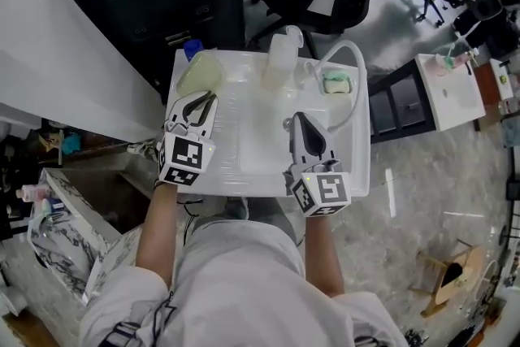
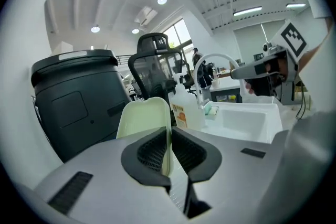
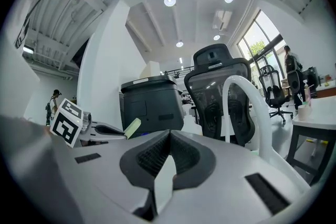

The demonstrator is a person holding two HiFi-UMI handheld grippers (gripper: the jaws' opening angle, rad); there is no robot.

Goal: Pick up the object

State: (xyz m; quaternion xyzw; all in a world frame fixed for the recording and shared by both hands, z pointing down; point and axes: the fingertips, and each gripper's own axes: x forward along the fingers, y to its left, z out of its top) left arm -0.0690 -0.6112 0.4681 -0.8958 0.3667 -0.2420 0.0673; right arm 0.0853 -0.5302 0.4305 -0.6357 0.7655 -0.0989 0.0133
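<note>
Jaws on my left gripper (image 2: 169,131) are pinched down on the near edge of the one pale green plate (image 2: 144,118), up over the far-left corner of the sink (image 1: 260,134). Right gripper (image 3: 168,135) is fully closed with nothing in it, over the sink's near right side. Farther back along the sink's far edge I count one clear bottle (image 1: 280,61), one green sponge (image 1: 335,82) and one arched faucet (image 1: 345,53). Only the left gripper view shows the bottle's orange label; the head view doesn't.
</note>
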